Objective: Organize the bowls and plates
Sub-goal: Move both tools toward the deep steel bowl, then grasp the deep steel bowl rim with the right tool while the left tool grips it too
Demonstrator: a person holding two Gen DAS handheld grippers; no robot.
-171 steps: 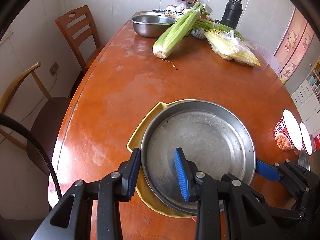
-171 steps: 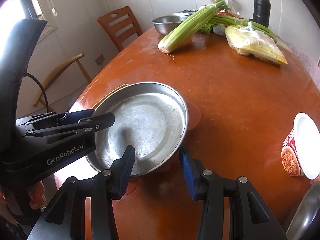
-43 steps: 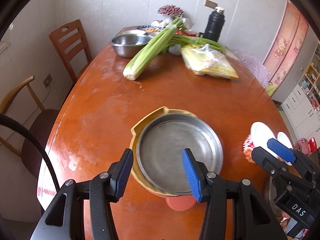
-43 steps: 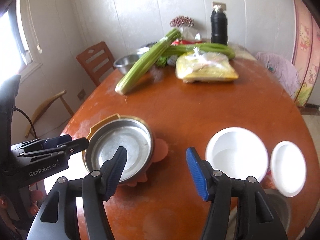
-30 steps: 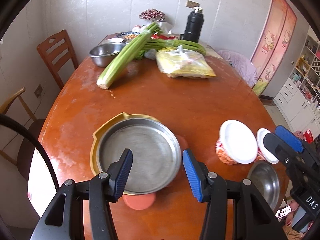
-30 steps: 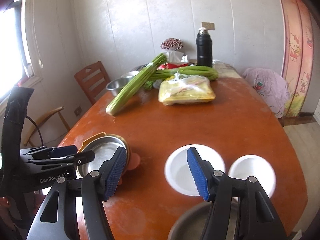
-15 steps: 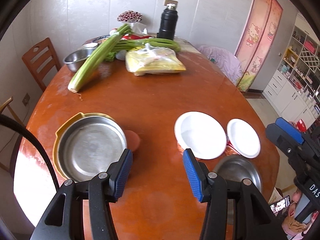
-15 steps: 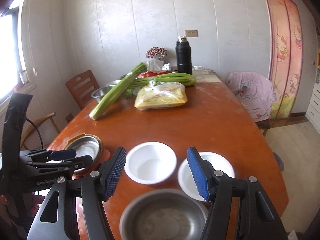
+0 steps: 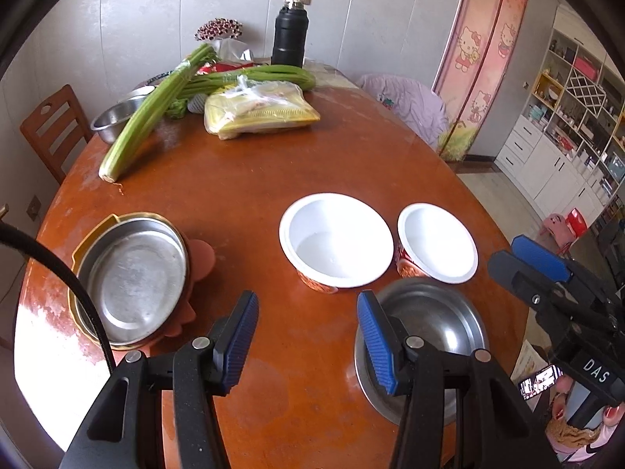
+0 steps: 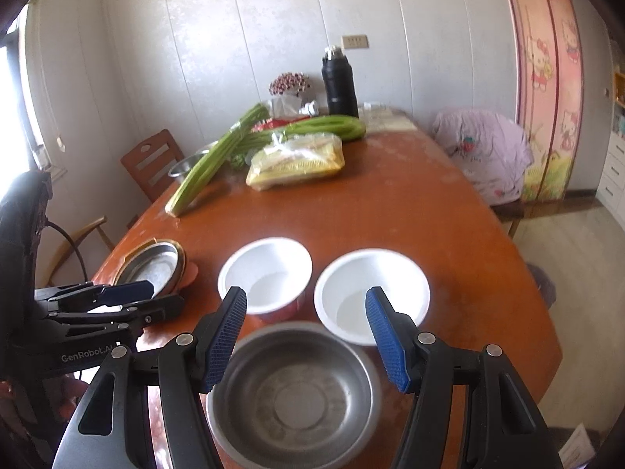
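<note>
Both the left gripper (image 9: pixel 308 336) and right gripper (image 10: pixel 306 338) hang spread apart and empty over the orange-brown wooden table (image 9: pixel 250 179). The shallow steel plate (image 9: pixel 134 275) sits stacked on a yellow dish at the left. The bowls look next: the round steel bowl (image 10: pixel 295 394) lies just beneath the right gripper, touching two white plastic bowls (image 10: pixel 267 273), so nesting calls for a rim grasp.

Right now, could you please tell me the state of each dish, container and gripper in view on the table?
Steel plate: empty, stacked on a yellow plate.
Larger white paper bowl: upright, empty.
Smaller white paper bowl: upright, empty.
Near steel bowl: upright, empty.
Far steel bowl: upright, celery over its rim.
Black flask: upright, capped.
Left gripper: open, holding nothing.
Right gripper: open, holding nothing.
</note>
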